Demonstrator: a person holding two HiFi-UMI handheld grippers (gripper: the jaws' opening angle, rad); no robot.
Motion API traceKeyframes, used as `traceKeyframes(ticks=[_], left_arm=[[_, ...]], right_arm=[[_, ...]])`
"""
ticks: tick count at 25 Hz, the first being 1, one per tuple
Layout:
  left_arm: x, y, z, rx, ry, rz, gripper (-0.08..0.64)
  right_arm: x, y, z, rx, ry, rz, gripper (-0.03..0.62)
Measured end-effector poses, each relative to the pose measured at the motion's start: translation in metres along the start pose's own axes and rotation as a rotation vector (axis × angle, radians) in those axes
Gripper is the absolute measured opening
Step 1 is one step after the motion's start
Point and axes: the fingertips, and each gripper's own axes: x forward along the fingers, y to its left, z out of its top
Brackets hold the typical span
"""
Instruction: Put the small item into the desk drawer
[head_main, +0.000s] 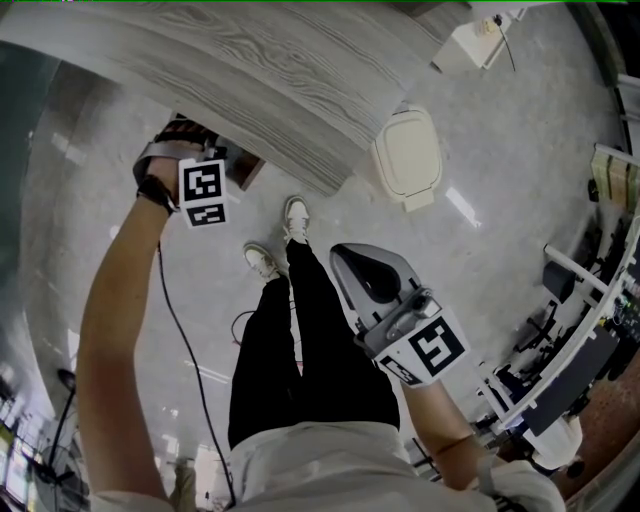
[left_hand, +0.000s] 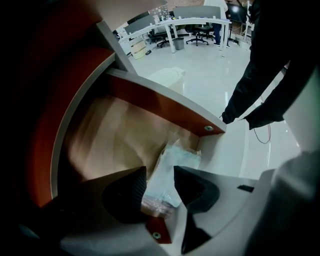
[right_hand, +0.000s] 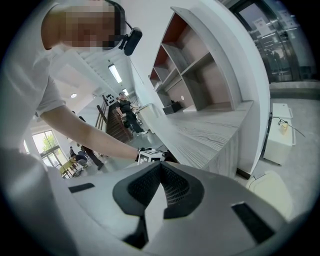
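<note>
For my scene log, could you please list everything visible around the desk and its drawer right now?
desk: one, grey wood-grain, above the drawer
drawer: one, red-brown edges, open under the desk
plastic packet: one, clear, inside the drawer
bin: one, white, floor beside the desk
shoes: two, white, on the floor
left hand-held gripper: one, grey, jaws apart in the drawer
right hand-held gripper: one, grey, jaws shut, empty

floor: a glossy grey floor (head_main: 520, 200) was seen | bin: a white lidded bin (head_main: 407, 155) was stood on it | shoes: white sneakers (head_main: 296, 215) were planted near the bin | cable: a black cable (head_main: 185, 340) was trailed across the floor | background: office chairs (left_hand: 197, 35) and open shelves (right_hand: 195, 70) were noted
</note>
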Motion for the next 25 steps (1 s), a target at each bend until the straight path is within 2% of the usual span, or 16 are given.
traceKeyframes(ticks=[16,25], left_arm=[[-0.009,0.008,0.001,-0.034,-0.022,0.060,0.059],[-0.030,0.015,0.007,-0.061,-0.064,0.118,0.032]], right_arm=[[0.009,0.005,0.009,-0.015,0.000,0.015,0.021],[0.015,0.016,0.018,-0.041,-0.006,0.034,0.021]])
